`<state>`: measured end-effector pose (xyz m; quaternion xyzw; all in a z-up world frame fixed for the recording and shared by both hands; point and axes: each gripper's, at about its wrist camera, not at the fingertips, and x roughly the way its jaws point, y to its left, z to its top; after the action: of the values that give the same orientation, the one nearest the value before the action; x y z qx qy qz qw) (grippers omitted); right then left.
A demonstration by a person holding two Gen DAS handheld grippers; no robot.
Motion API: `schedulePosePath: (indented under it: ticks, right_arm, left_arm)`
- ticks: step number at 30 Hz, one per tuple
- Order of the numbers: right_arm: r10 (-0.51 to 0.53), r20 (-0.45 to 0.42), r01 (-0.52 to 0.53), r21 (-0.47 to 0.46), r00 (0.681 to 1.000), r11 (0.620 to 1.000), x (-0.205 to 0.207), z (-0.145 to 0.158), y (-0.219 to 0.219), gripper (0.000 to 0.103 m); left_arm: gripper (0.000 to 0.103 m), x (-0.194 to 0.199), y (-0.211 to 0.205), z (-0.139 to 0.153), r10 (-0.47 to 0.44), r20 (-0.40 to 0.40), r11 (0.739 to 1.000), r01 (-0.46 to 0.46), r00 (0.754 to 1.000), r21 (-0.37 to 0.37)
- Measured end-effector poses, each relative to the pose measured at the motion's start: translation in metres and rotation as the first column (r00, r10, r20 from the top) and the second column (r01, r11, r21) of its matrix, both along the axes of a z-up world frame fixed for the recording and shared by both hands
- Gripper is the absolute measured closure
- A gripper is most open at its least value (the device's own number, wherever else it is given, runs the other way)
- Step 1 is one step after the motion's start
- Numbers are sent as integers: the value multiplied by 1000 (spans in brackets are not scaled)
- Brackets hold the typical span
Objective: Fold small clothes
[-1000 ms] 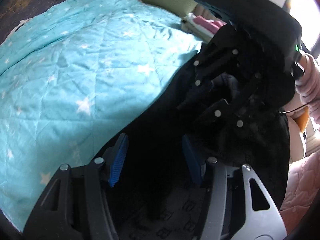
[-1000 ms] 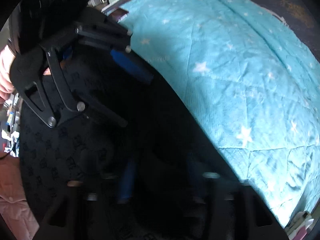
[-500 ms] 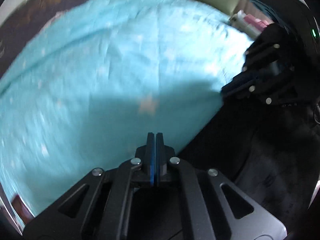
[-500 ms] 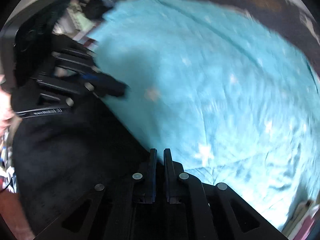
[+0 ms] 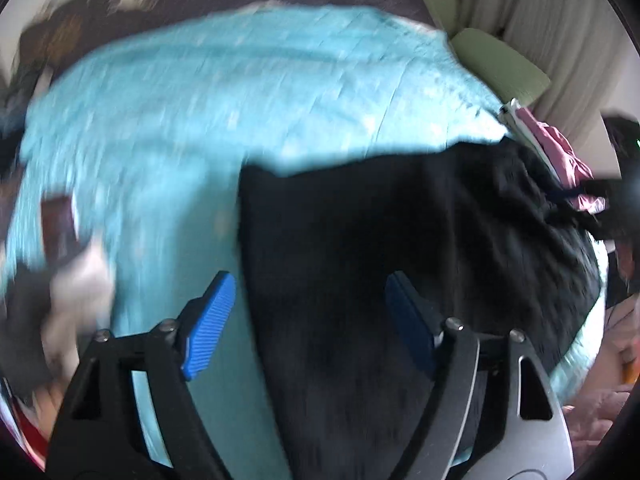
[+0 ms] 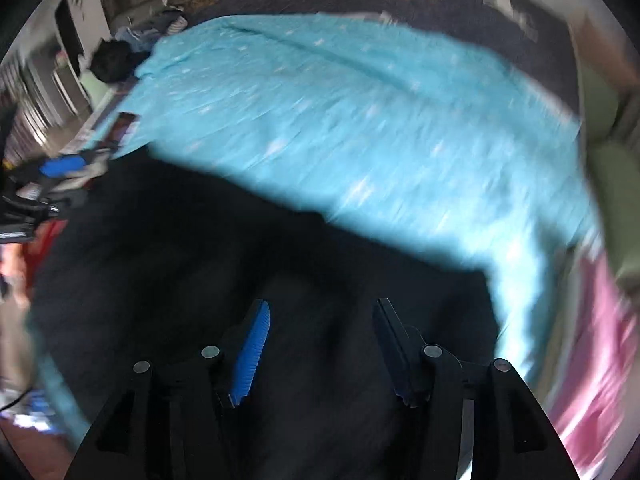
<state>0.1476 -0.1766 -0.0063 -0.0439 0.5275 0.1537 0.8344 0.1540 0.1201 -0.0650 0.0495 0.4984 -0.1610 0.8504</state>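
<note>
Both grippers had just let go. Half a second earlier each pair of fingers was pinched shut over the turquoise quilt; now the left gripper was opening, its blue pads spread wide with nothing pressed between them, and the right gripper was opening too, likewise empty. The black garment lay on the star-patterned quilt spread on the bed, directly under and ahead of both sets of fingers, its straight left edge running just inside the left gripper's left finger. A pink cloth sat beyond the garment's far right corner. Heavy blur in both views suggested the hands were moving. By my reading, one fold was laid down and released, and the garment awaited the next fold.
</note>
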Motion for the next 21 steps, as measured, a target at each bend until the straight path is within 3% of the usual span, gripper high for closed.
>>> schedulePosePath:
  ticks: [2,4,5,7,9,18,20,21]
  right_arm:
    - [-5,-79,15,135,997,991,-29,-10,2,48]
    - [-25,-121,47,178,992,983,-54,-18,10,47]
    - [-46,-109,61,146,993,987,-64,-22,15,44]
    - [-95,-6,95,9,995,995,-78,-24,28,38]
    - [-143,63,149,-109,988,983,-78,-35,38,34]
    - [-217,127,235,-149,968,960,-78,-42,48,27]
    - [-216,128,234,-146,968,961,-77,-42,47,26]
    - [-217,127,234,-141,968,962,-81,-44,48,26]
  left_arm:
    - [23,-19,20,-16,65,-85,998,-67,994,-20]
    - [23,-27,31,-26,89,-114,993,-97,989,-61]
    - [23,-31,36,-32,109,-132,989,-121,985,-85]
    - [22,-33,39,-41,136,-155,979,-157,978,-131]
    - [21,-32,39,-48,135,-173,969,-166,976,-182]
    - [10,-19,40,-75,120,-279,938,-201,953,-283]
    - [10,-18,36,-75,98,-272,938,-180,957,-297]
    - [17,-17,33,-75,90,-268,938,-172,959,-301]
